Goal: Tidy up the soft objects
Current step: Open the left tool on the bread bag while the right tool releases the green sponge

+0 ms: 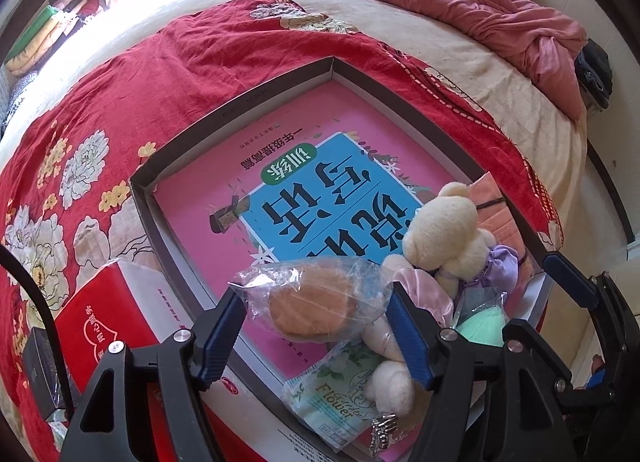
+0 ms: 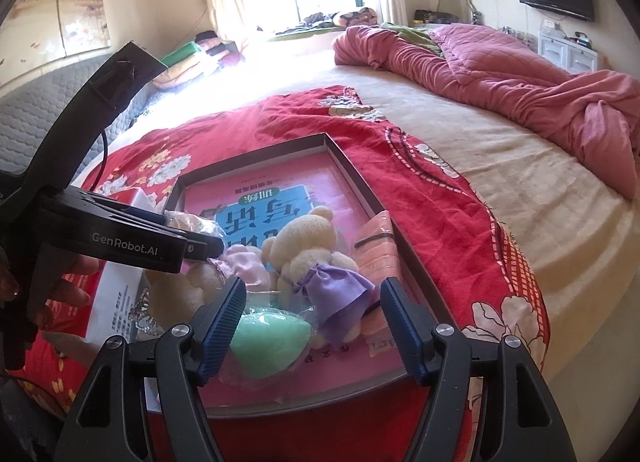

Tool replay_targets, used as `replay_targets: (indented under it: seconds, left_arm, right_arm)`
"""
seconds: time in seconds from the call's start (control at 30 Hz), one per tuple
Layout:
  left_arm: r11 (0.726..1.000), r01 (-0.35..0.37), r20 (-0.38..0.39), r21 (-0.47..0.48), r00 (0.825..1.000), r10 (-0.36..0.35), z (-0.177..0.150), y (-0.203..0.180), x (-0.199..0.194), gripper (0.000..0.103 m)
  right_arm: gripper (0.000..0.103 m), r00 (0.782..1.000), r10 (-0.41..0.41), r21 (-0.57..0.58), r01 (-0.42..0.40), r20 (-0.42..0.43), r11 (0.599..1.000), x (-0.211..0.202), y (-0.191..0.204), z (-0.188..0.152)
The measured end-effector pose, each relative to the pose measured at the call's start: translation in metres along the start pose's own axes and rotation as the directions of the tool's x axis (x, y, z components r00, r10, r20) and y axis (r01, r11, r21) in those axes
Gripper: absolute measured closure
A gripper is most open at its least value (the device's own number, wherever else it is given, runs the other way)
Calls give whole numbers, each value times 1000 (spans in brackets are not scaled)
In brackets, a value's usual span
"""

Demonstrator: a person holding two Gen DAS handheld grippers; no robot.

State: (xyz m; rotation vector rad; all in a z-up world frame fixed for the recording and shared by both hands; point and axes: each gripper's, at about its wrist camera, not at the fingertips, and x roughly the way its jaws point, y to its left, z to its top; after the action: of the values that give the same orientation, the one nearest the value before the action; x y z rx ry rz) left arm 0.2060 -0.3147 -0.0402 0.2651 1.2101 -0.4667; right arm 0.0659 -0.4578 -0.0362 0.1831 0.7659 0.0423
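Bagged tan sponge (image 1: pixel 310 312) lies crosswise between open left hand-held gripper (image 1: pixel 320 326) pads.

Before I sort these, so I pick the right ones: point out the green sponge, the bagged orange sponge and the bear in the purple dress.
green sponge (image 2: pixel 270 338), right wrist view, its rounded top.
bagged orange sponge (image 1: pixel 310 308), left wrist view, its face.
bear in the purple dress (image 2: pixel 306 240), right wrist view, its head.

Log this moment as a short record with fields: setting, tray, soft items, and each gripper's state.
setting: bed with a red floral cloth under a shallow tray
tray contents: pink book lying flat inside
soft items: cream plush bear in a purple dress, green sponge in clear wrap, tan bagged sponge
left gripper: open, the bagged sponge between its fingers, no firm pinch visible
right gripper: open, hovering over the green sponge and bear
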Motion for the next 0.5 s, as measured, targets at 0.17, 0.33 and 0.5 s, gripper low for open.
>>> replay_targets:
  seconds: [0.17,0.33,0.5]
  left_arm:
    - [1000,17,7,-10,1000,-17,-2,1,-3,30]
    - [1000,17,9,-15,1000,-17,-2,1,-5,30]
    - [1000,9,21,-13,1000,-9,-4,1,-9,23]
  right_arm:
    - [31,1000,-7,13,7,11,1000,-1,-3,0]
    - [31,1000,-10,13,10,11,1000,-1,-3,1]
    - [31,1000,-15,17,15,21,1000,-3,-5,1]
